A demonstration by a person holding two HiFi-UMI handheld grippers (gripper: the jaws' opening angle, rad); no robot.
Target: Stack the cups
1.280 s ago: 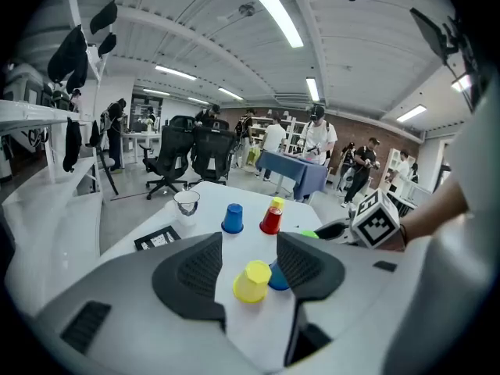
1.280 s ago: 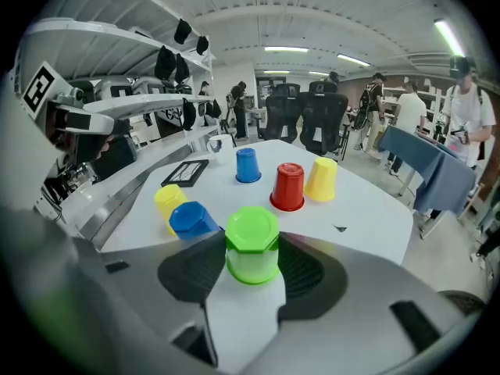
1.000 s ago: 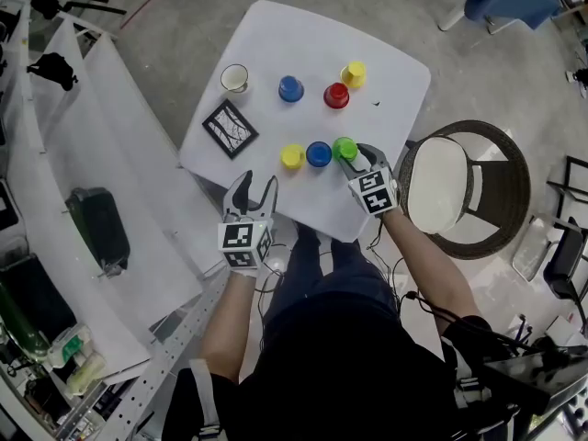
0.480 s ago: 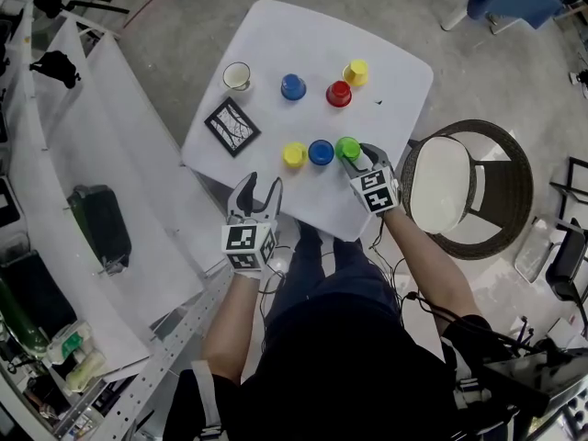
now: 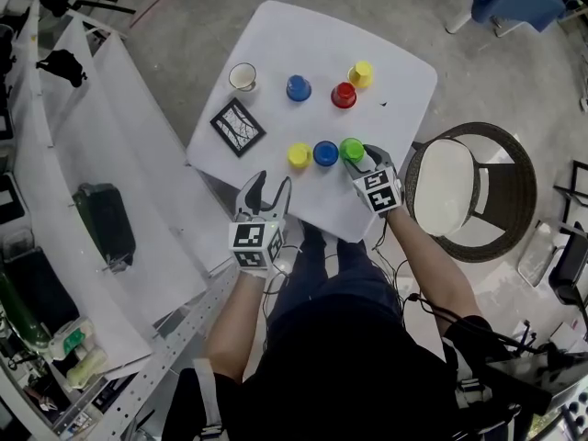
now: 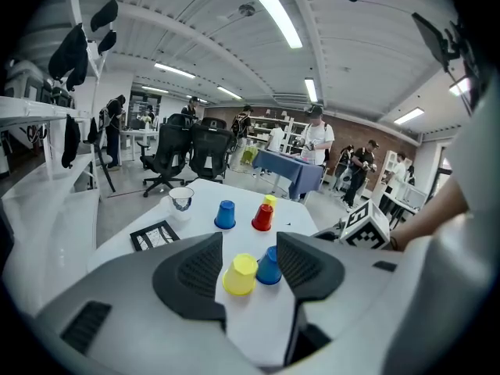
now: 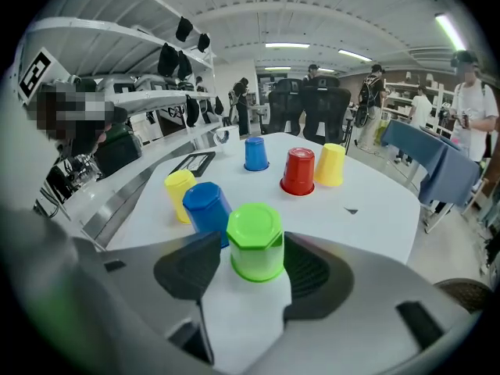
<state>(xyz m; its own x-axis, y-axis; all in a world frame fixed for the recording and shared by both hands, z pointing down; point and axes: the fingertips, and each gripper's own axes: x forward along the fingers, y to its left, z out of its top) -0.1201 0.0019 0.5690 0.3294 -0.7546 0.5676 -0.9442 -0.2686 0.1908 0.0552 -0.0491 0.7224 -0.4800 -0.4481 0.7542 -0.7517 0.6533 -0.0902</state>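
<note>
Six coloured cups stand upside down on a white table (image 5: 303, 35), two rows of three. Far row, L-R in the head view: far blue cup (image 5: 298, 87), red cup (image 5: 344, 94), far yellow cup (image 5: 361, 73). Near row: near yellow cup (image 5: 299, 154), near blue cup (image 5: 325, 152), green cup (image 5: 351, 148), set close side by side. Also on the table are one upright white cup (image 5: 243, 76) at the far left and one black patterned tile (image 5: 237, 127) just in front of it.

There are two grippers, one per hand. The right gripper (image 5: 365, 157) is at the near-right edge of the table. Its jaws have just been opening and now stand wide apart w/ the green cup (image 7: 255, 241) btwn them. There is a clear gap on the cup's left, and the right pad sits close by it, contact not certain. The cup stands on the table, none stacked.

The left gripper (image 5: 272, 184) hangs at the table's near edge, jaws spread wide and holding nothing. In its own view the near yellow cup (image 6: 240, 274) and the near blue cup line up beyond the gap, apart from both pads.
</note>
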